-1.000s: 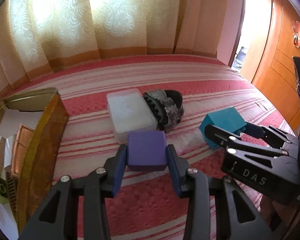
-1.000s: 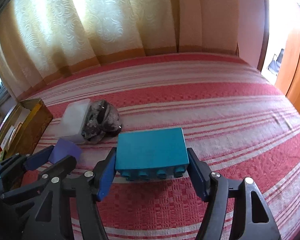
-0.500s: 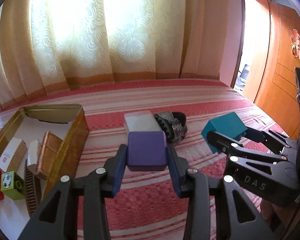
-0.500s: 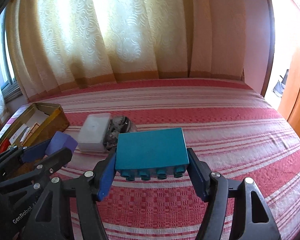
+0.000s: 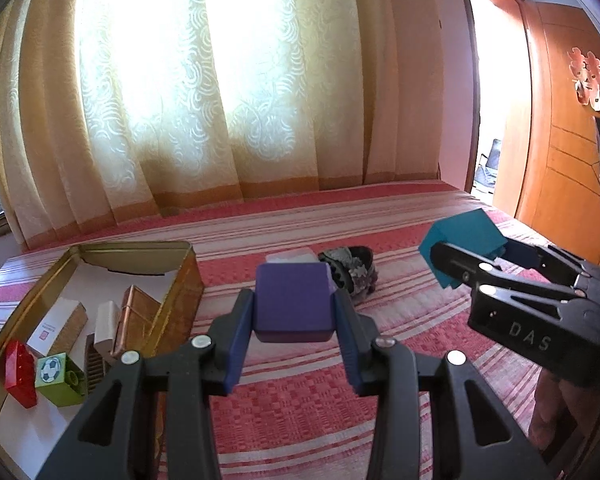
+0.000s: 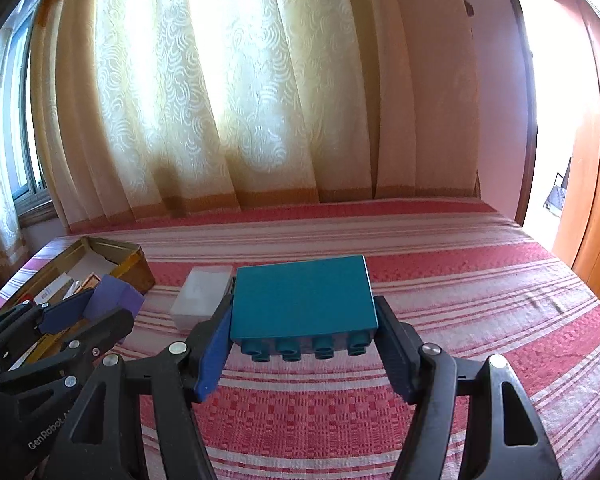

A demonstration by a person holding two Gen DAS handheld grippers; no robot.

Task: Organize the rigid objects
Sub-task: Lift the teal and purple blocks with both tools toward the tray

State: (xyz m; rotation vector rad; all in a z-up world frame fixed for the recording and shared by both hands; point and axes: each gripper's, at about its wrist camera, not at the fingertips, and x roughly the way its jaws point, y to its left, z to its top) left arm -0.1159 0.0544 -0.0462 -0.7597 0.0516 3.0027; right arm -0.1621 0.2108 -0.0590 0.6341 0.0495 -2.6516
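My left gripper [image 5: 294, 312] is shut on a purple block [image 5: 294, 300], held above the striped bed. My right gripper [image 6: 304, 320] is shut on a teal brick [image 6: 302, 298], studs toward the camera. In the left wrist view the teal brick [image 5: 460, 244] and right gripper [image 5: 472, 256] hang at the right. In the right wrist view the purple block [image 6: 114, 294] and left gripper [image 6: 96, 304] sit at the left. A gold tin box [image 5: 180, 280] lies on the bed to the left, holding a red brick [image 5: 20, 372], a green football cube [image 5: 56, 376] and other pieces.
A translucent white box [image 6: 200, 296] and a patterned grey cloth item [image 5: 350, 268] lie on the red striped bedspread [image 6: 460, 280] ahead of both grippers. Curtains [image 5: 220, 100] hang behind the bed. A wooden wardrobe [image 5: 568, 160] stands at the right.
Both grippers rose and tilted up with their blocks still held. The tin box and its contents came into fuller view at the left; the white box and cloth item now look farther away.
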